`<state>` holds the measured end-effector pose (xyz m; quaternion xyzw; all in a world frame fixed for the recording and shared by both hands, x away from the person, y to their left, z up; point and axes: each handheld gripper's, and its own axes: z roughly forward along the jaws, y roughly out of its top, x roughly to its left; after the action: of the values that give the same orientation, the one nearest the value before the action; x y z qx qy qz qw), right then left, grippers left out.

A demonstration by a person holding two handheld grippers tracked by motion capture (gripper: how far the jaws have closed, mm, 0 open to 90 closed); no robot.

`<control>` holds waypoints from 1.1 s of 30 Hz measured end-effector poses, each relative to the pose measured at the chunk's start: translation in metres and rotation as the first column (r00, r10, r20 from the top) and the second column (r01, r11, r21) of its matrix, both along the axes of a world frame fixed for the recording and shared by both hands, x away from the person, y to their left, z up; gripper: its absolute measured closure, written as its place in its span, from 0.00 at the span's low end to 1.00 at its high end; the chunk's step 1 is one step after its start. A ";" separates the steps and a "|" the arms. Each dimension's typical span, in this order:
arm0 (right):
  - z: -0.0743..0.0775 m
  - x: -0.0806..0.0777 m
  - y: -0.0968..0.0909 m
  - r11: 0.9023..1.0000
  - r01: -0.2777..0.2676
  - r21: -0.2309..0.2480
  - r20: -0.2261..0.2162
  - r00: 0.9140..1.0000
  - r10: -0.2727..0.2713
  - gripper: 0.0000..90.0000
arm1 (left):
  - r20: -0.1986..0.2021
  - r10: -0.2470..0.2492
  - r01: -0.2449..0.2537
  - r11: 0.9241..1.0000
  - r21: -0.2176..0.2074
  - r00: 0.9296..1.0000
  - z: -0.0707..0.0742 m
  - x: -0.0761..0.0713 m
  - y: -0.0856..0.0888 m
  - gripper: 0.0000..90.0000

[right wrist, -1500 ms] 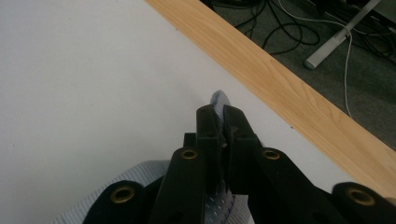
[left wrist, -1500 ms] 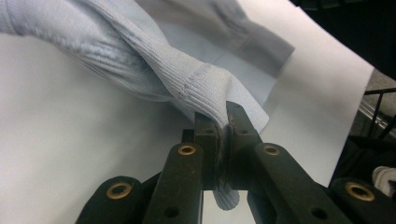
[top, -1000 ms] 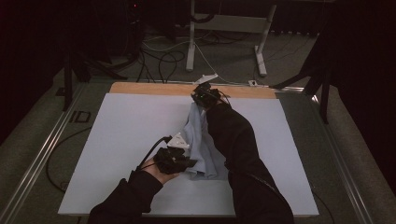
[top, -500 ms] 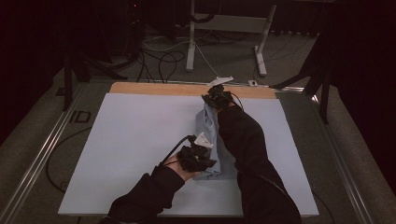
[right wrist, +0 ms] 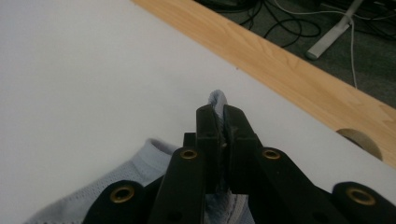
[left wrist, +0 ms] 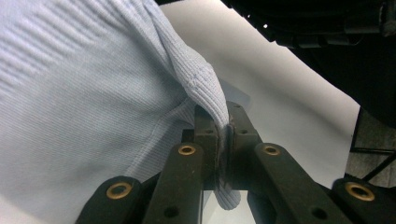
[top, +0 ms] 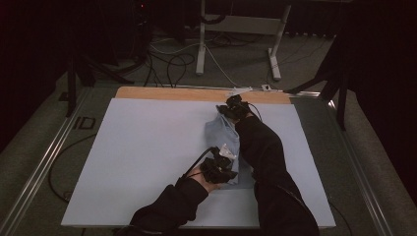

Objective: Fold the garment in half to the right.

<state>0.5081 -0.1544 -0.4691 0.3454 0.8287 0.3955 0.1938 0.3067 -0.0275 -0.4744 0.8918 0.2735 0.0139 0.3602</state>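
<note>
Table [top: 147, 147]: white sheet over a wooden top, wood strip bare along the far edge.
Garment [top: 221, 132]: pale blue knit, lying right of centre on the sheet, stretched lengthwise between both grippers.
Handling: probably light, soft, limp; likely to sag and fold unless kept taut; best held at hems or corners.
Right gripper [right wrist: 219, 122]: clamped on the far edge of the fabric.
Left gripper [left wrist: 227, 135]: pinched tight on a ribbed fold at the near end.

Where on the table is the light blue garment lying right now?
In the high view, the light blue garment lies right of centre on the white table cover, stretched between the left gripper and right gripper.
</note>
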 end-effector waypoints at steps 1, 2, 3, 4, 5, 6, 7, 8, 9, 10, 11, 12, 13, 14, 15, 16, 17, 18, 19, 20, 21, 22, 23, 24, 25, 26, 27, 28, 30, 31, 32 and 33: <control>-0.002 0.000 -0.001 1.000 -0.003 0.002 0.000 1.000 0.003 0.96 | -0.005 0.003 -0.003 1.000 -0.001 1.000 -0.002 0.001 -0.001 0.96; -0.004 0.001 -0.002 1.000 -0.005 0.009 -0.005 1.000 0.005 0.96 | -0.002 0.004 -0.004 1.000 0.007 1.000 -0.004 0.001 -0.002 0.96; -0.006 0.002 -0.004 1.000 -0.008 0.016 -0.010 1.000 0.008 0.96 | -0.002 0.007 -0.007 1.000 0.008 1.000 -0.006 0.001 -0.003 0.96; -0.009 0.002 -0.005 1.000 -0.006 0.019 -0.010 1.000 0.006 0.96 | -0.006 0.008 -0.008 1.000 0.012 1.000 -0.007 0.002 -0.004 0.96; -0.011 0.003 -0.007 1.000 -0.006 0.020 -0.017 1.000 0.006 0.96 | -0.008 0.008 -0.008 1.000 0.015 1.000 -0.009 0.002 -0.006 0.96; -0.013 0.004 -0.008 1.000 -0.008 0.019 -0.022 1.000 0.008 0.96 | -0.006 0.006 -0.006 1.000 0.021 1.000 -0.010 0.002 -0.006 0.96; -0.015 0.005 -0.008 1.000 -0.008 0.015 -0.025 1.000 0.008 0.96 | -0.009 0.011 -0.011 1.000 0.015 1.000 -0.011 0.003 -0.007 0.96; -0.016 0.006 -0.008 1.000 -0.009 0.013 -0.030 1.000 0.009 0.96 | -0.010 0.013 -0.013 1.000 0.014 1.000 -0.012 0.003 -0.008 0.96; -0.017 0.006 -0.008 1.000 -0.012 0.015 -0.027 1.000 0.013 0.96 | -0.003 0.010 -0.010 1.000 0.023 1.000 -0.013 0.003 -0.008 0.96; -0.017 0.007 -0.008 1.000 -0.010 0.017 -0.026 1.000 0.010 0.96 | -0.006 0.015 -0.015 1.000 0.020 1.000 -0.014 0.003 -0.009 0.96; -0.018 0.008 -0.008 1.000 -0.006 0.017 -0.022 1.000 0.007 0.96 | -0.006 0.017 -0.017 1.000 0.019 1.000 -0.014 0.003 -0.009 0.96; -0.019 0.008 -0.008 1.000 -0.009 0.025 -0.023 1.000 0.010 0.96 | -0.004 0.019 -0.019 1.000 0.020 1.000 -0.014 0.003 -0.009 0.96; -0.019 0.009 -0.008 1.000 -0.011 0.028 -0.023 1.000 0.012 0.96 | -0.002 0.021 -0.021 1.000 0.020 1.000 -0.014 0.003 -0.009 0.96; -0.020 0.010 -0.007 1.000 -0.013 0.026 -0.022 1.000 0.014 0.96 | -0.005 0.026 -0.026 0.999 0.019 1.000 -0.014 0.003 -0.009 0.96; -0.020 0.010 -0.006 0.999 -0.017 0.039 -0.015 1.000 0.018 0.96 | -0.003 0.029 -0.029 0.999 0.015 1.000 -0.013 0.002 -0.009 0.96; -0.019 0.010 -0.005 0.999 -0.018 0.047 -0.005 1.000 0.018 0.96 | -0.002 0.031 -0.031 0.999 0.015 1.000 -0.013 0.002 -0.008 0.96; -0.018 0.010 -0.005 0.999 -0.019 0.051 -0.004 1.000 0.019 0.96 | -0.004 0.035 -0.035 0.999 0.010 0.999 -0.012 0.002 -0.009 0.96; -0.018 0.010 -0.004 0.998 -0.020 0.065 0.005 1.000 0.020 0.96 | -0.002 0.036 -0.036 0.999 0.007 0.999 -0.012 0.001 -0.009 0.96; -0.017 0.011 -0.004 0.997 -0.024 0.073 0.011 1.000 0.023 0.96 | -0.004 0.037 -0.037 0.999 0.007 0.999 -0.012 0.002 -0.009 0.96; -0.018 0.011 -0.004 0.997 -0.025 0.074 0.010 1.000 0.024 0.96 | -0.008 0.038 -0.038 0.999 0.006 0.999 -0.012 0.002 -0.009 0.96; -0.018 0.012 -0.004 0.997 -0.028 0.077 0.013 1.000 0.027 0.96 | -0.012 0.041 -0.041 0.999 0.003 0.999 -0.013 0.003 -0.010 0.96; -0.020 0.012 -0.005 0.997 -0.026 0.078 0.015 1.000 0.025 0.96 | -0.016 0.041 -0.041 0.999 0.007 0.999 -0.014 0.003 -0.011 0.96; -0.022 0.014 -0.006 0.998 -0.017 0.067 0.004 1.000 0.016 0.96 | -0.022 0.043 -0.043 0.999 0.007 0.999 -0.015 0.004 -0.011 0.96; -0.025 0.015 -0.008 0.998 -0.012 0.060 -0.005 1.000 0.012 0.96 | -0.028 0.044 -0.043 0.999 0.008 0.999 -0.016 0.004 -0.012 0.96; -0.028 0.016 -0.010 0.998 -0.012 0.058 -0.013 1.000 0.013 0.96 | -0.025 0.038 -0.037 0.999 0.015 0.999 -0.017 0.005 -0.013 0.96; -0.030 0.016 -0.011 0.999 -0.005 0.050 -0.021 1.000 0.006 0.96 | -0.028 0.038 -0.037 0.999 0.017 0.999 -0.017 0.005 -0.014 0.96; -0.032 0.017 -0.013 0.998 0.003 0.055 -0.036 0.999 -0.001 0.96 | -0.030 0.041 -0.040 0.999 0.016 0.999 -0.018 0.005 -0.016 0.96; -0.033 0.018 -0.014 0.999 0.002 0.052 -0.039 0.999 0.000 0.96 | -0.029 0.036 -0.035 0.999 0.023 0.999 -0.019 0.005 -0.017 0.96; -0.034 0.019 -0.016 0.999 0.007 0.053 -0.039 0.999 -0.004 0.96 | -0.034 0.038 -0.037 0.999 0.028 0.999 -0.020 0.005 -0.021 0.96; -0.034 0.019 -0.016 0.999 0.005 0.047 -0.042 0.999 -0.003 0.96 | -0.029 0.033 -0.032 0.999 0.039 0.999 -0.021 0.005 -0.023 0.96; -0.035 0.020 -0.015 0.999 0.008 0.040 -0.045 0.999 -0.006 0.96 | -0.026 0.034 -0.033 0.999 0.043 0.999 -0.021 0.004 -0.025 0.96; -0.035 0.020 -0.015 0.999 0.005 0.039 -0.048 0.999 -0.003 0.95 | -0.026 0.037 -0.036 0.998 0.044 0.999 -0.022 0.005 -0.026 0.96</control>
<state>0.5282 -0.1693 -0.5037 0.3600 0.8246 0.4027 0.1681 0.3115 -0.0539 -0.4965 0.8945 0.2940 0.0146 0.3365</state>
